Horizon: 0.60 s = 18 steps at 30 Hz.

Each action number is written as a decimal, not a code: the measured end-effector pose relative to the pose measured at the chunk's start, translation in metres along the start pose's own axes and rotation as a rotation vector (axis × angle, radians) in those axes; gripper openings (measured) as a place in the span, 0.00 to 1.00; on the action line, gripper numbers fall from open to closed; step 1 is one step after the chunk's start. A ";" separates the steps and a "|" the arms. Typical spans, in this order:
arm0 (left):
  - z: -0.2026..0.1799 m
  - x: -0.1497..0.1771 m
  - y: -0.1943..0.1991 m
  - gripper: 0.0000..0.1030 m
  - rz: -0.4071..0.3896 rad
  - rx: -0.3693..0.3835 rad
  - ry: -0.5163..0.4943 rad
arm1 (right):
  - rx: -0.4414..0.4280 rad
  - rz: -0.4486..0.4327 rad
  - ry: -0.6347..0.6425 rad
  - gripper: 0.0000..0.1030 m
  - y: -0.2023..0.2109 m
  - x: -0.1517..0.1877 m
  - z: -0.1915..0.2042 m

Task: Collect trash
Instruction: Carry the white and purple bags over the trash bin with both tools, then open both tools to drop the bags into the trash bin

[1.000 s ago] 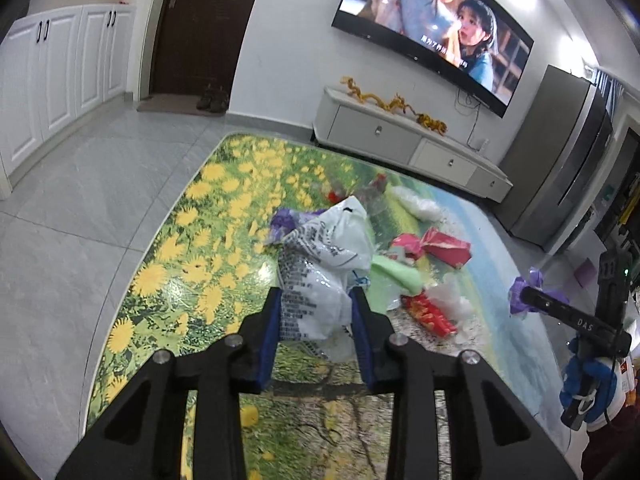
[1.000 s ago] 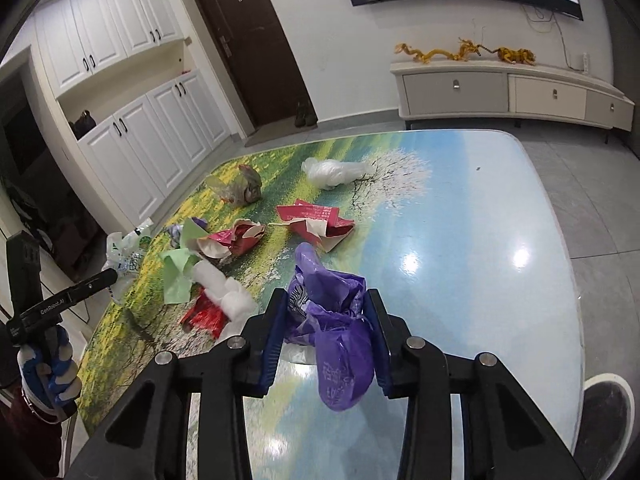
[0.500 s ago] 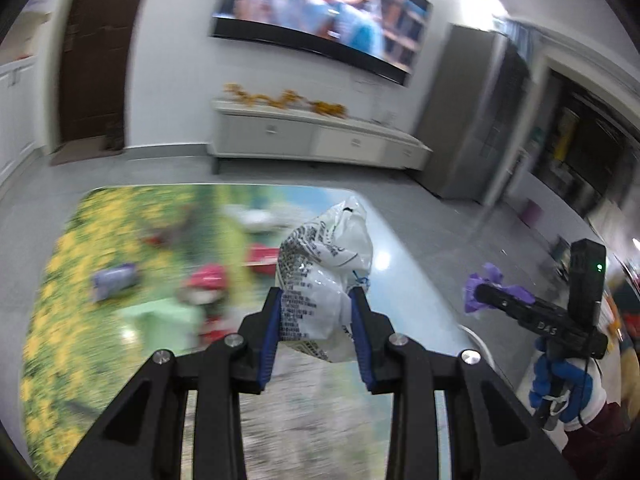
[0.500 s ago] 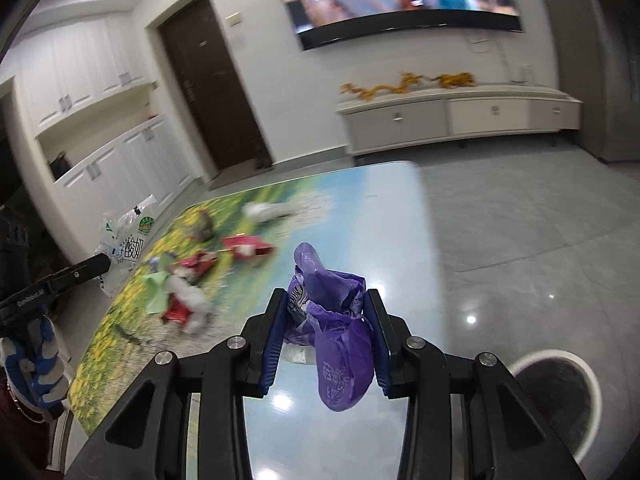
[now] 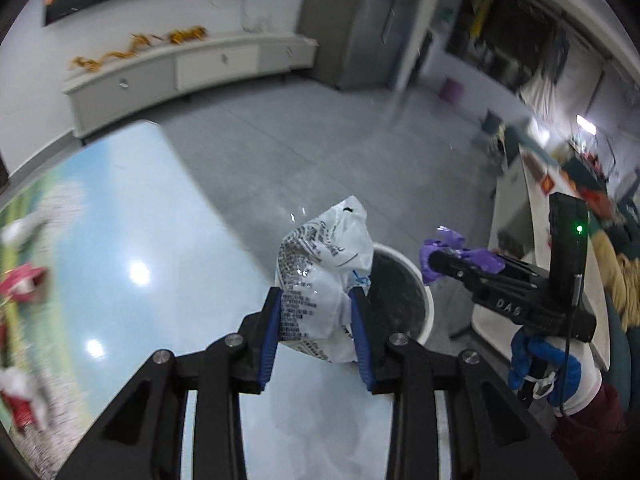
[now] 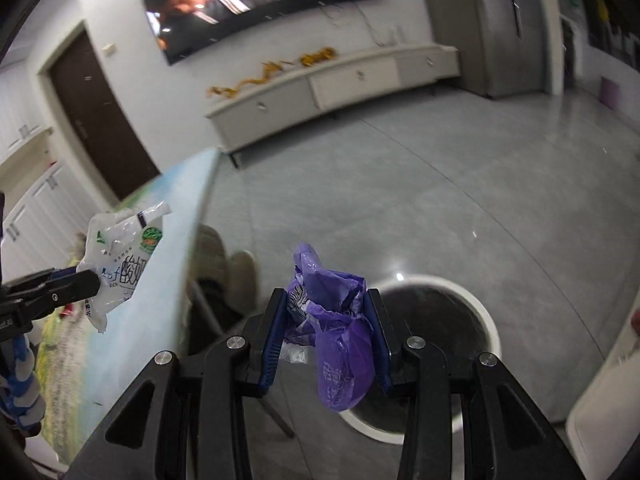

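My left gripper [image 5: 317, 336] is shut on a white printed plastic bag [image 5: 324, 276] and holds it above the table's right end, just short of a round white-rimmed trash bin [image 5: 404, 300] on the floor. My right gripper [image 6: 326, 334] is shut on a crumpled purple plastic bag [image 6: 340, 340] and holds it in the air beside the bin [image 6: 436, 332]. In the left wrist view the right gripper [image 5: 436, 262] with the purple bag [image 5: 460, 256] hangs over the bin's right side. The white bag also shows in the right wrist view [image 6: 120, 256].
The table [image 5: 132, 248] with a printed landscape top carries blurred red and white trash [image 5: 20, 284] at its left. A white TV cabinet [image 6: 332, 92] stands by the wall. A white desk [image 5: 532, 248] stands right of the bin. Grey tile floor surrounds it.
Both grippers have swung right, away from the trash pile, with their bags still held. The trash bin has come into view just below and ahead of them.
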<state>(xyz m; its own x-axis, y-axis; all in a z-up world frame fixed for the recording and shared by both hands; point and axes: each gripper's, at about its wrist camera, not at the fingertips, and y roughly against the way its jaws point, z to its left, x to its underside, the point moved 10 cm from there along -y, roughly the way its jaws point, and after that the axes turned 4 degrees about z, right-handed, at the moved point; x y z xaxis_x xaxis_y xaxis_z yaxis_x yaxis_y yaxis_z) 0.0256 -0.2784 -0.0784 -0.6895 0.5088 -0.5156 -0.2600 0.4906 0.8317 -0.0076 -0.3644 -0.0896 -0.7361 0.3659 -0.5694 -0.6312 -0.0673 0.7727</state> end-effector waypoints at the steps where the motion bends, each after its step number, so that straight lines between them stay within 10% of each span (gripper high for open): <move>1: -0.006 -0.002 -0.011 0.30 0.026 0.005 -0.003 | 0.007 0.013 -0.013 0.37 -0.005 0.004 -0.009; 18: -0.060 -0.007 -0.153 0.44 0.352 0.050 0.055 | 0.058 0.231 -0.080 0.48 -0.089 0.061 -0.089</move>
<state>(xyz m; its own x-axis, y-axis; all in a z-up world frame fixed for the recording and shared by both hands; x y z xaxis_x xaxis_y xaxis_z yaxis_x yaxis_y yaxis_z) 0.0294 -0.3992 -0.1897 -0.7663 0.6150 -0.1859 0.0327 0.3264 0.9447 -0.0180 -0.4191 -0.2187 -0.8361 0.4194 -0.3536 -0.4316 -0.1051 0.8959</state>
